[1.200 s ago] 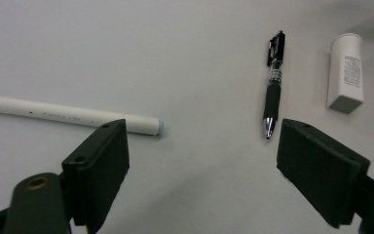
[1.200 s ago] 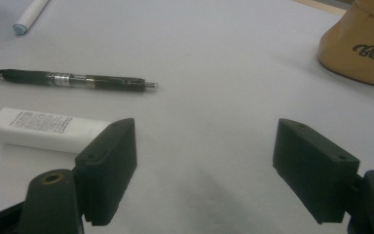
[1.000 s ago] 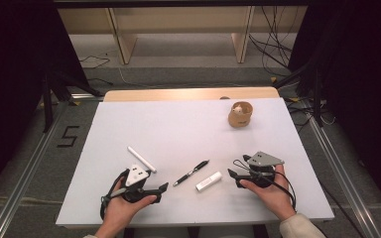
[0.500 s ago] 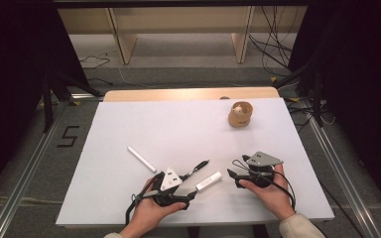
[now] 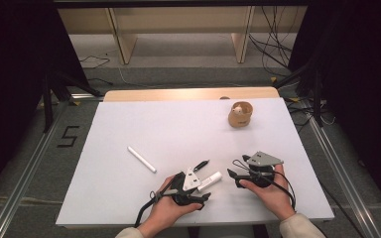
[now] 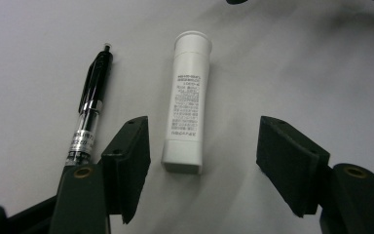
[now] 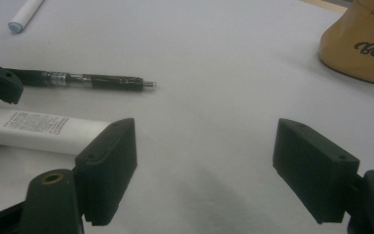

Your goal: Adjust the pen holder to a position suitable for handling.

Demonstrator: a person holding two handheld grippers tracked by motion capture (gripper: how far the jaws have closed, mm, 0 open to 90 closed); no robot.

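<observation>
Between the left gripper's just-narrowing, still-apart jaws, a white tube's small print, unreadable from the high view

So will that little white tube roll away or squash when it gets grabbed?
The tube looks round with a flat crimped end, so it may roll a little. It seems small and light, probably soft plastic that gives slightly. The left gripper straddles it, not yet touching.
</observation>
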